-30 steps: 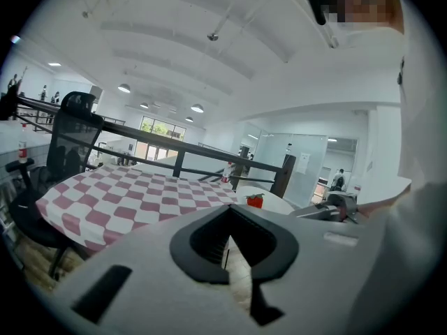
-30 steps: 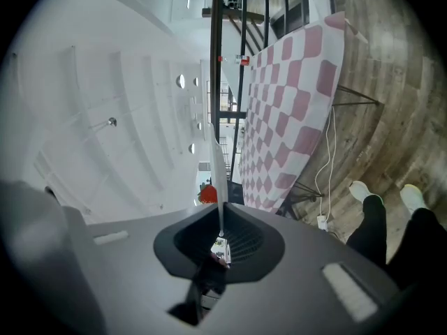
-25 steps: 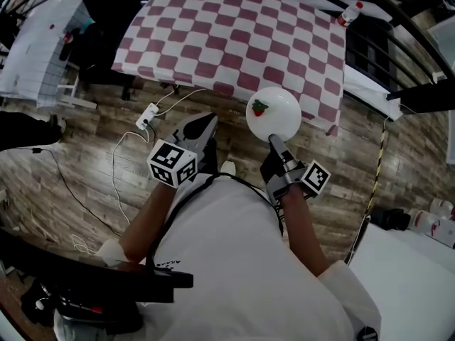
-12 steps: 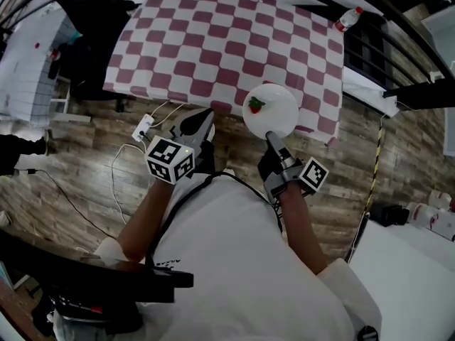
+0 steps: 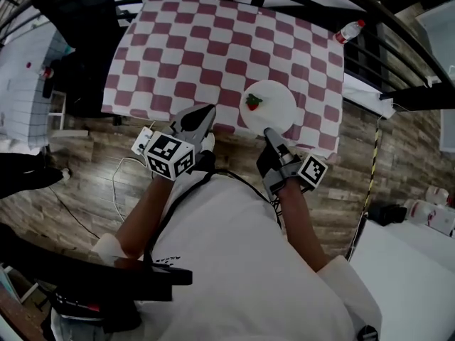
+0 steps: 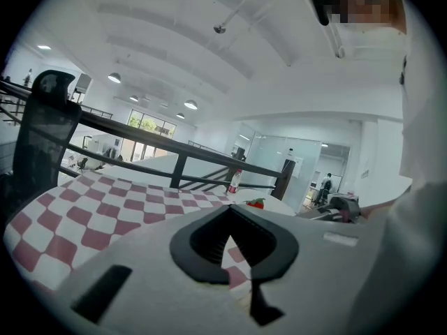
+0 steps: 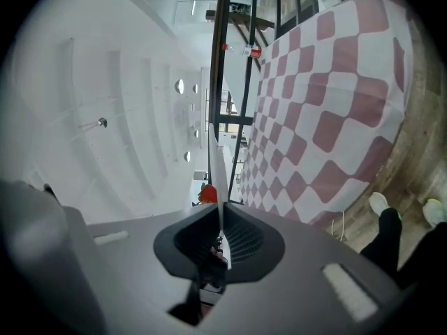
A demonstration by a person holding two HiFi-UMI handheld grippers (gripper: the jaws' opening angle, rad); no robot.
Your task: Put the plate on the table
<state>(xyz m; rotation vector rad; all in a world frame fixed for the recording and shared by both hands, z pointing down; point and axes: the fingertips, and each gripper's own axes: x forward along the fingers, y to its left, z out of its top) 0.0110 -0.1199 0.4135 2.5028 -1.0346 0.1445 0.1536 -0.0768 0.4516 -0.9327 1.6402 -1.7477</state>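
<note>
The right gripper (image 7: 221,218) is clamped on the near rim of the plate (image 5: 274,109). Its own view shows the plate only edge-on, a thin, hard white blade rising from between the dark ribbed pads. The head view shows the plate as a smooth, round white disc, face up, with a small red strawberry-like thing (image 5: 254,103) on its left part. Being round, it has no long axis. The gripper reaches towards the far side, and the plate sits over the near right part of the table (image 5: 213,41), just inside the near edge of its red-and-white checked cloth. No view shows whether they touch. The left gripper (image 6: 230,211), left of the plate, has its jaw tips together on nothing. Its view alone shows the cloth's surface stretching away to a dark railing (image 6: 140,128).
</note>
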